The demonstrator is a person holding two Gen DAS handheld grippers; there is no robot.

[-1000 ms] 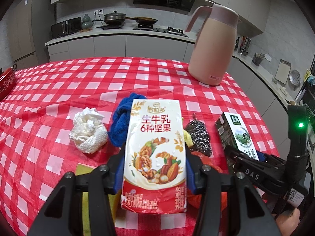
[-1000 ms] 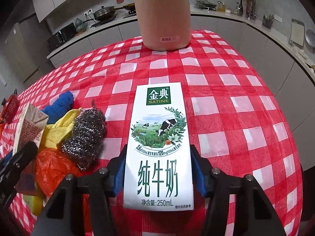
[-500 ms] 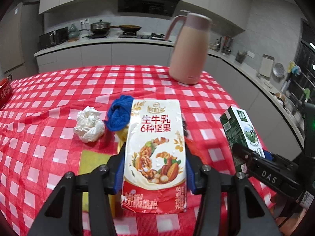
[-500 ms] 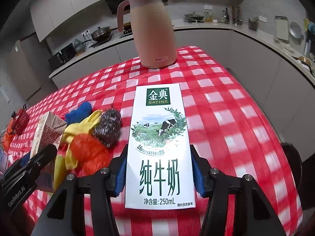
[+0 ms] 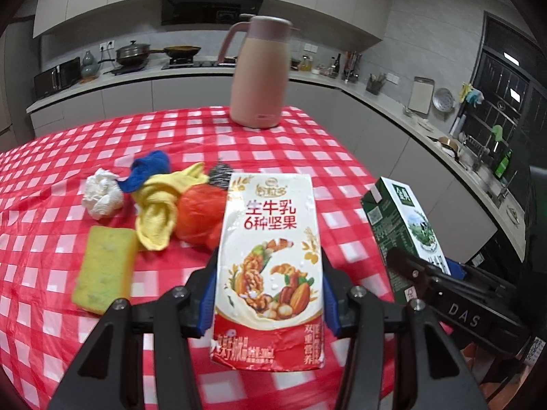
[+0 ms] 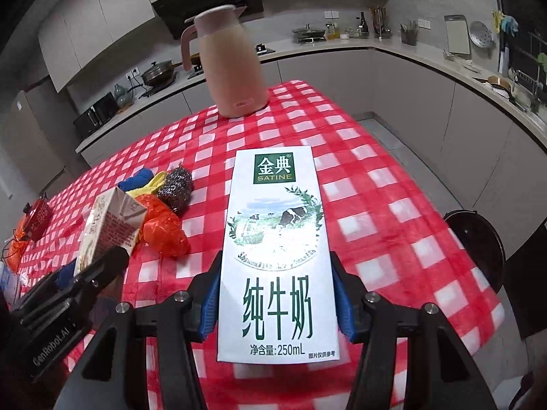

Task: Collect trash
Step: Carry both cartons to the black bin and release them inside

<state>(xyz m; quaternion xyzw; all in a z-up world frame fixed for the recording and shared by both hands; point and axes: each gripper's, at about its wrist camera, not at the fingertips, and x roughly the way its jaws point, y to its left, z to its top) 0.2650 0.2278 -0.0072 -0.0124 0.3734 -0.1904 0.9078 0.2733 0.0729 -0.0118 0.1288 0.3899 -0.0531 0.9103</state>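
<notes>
Kitchen, table (image 5: 301, 157) under red-and-white check cloth. Left gripper (image 5: 268, 294): jaws clamped on nut milk carton (image 5: 270, 256), raised above table. Right gripper (image 6: 275, 299): jaws clamped on green-label milk carton (image 6: 277, 246), likewise raised; behind, paper wad (image 5: 102, 196), orange bag (image 5: 198, 213), sponge (image 5: 104, 268), pink jug (image 5: 258, 75).

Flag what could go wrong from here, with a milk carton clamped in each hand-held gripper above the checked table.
1. The right hand-held gripper pinches only the green milk carton's lower end; it might pivot or slip.
2. The nut milk carton in the left hand-held gripper is held equally low.
3. The grippers ride close together; the cartons could collide.
</notes>
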